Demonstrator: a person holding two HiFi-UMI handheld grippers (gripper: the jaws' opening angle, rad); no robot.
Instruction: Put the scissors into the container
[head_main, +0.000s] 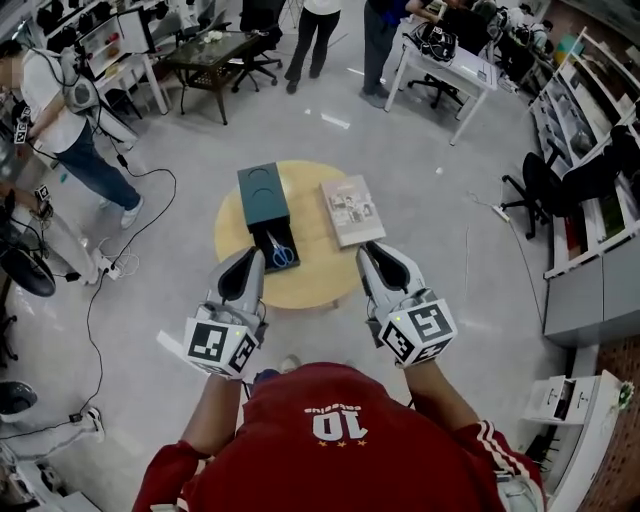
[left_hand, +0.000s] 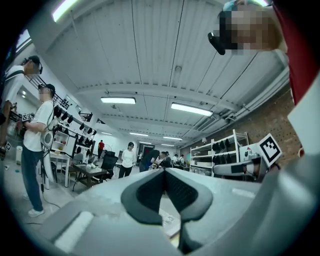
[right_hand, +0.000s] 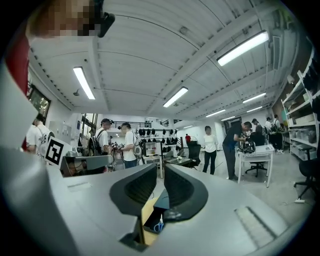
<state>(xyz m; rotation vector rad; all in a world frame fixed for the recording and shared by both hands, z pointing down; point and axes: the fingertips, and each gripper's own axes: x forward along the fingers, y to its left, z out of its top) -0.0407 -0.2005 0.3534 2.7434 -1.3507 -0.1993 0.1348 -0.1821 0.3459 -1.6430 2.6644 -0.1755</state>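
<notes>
Just ahead of the left hand-held gripper (head_main: 251, 257), on the round worktop (head_main: 310, 288): one container (head_main: 262, 192), one pair of scissors (head_main: 281, 252), one book (head_main: 352, 210). The scissors have blue loop handles and pale blades and lie in the container's open black compartment. Their long axis follows the container, handles toward the grippers, blades pointing away. Left jaws are together and empty; the right hand-held gripper (head_main: 372, 250) stands narrowly parted, holding nothing.

A round wooden table (head_main: 312, 288) sits at frame centre, with a book (head_main: 352, 210) lying flat on its upper right part. A dark table (head_main: 212, 52) stands at upper left and a white desk (head_main: 452, 62) at upper right. A person in a white shirt (head_main: 55, 110) stands at the left edge, near black cables (head_main: 150, 215) on the floor.
</notes>
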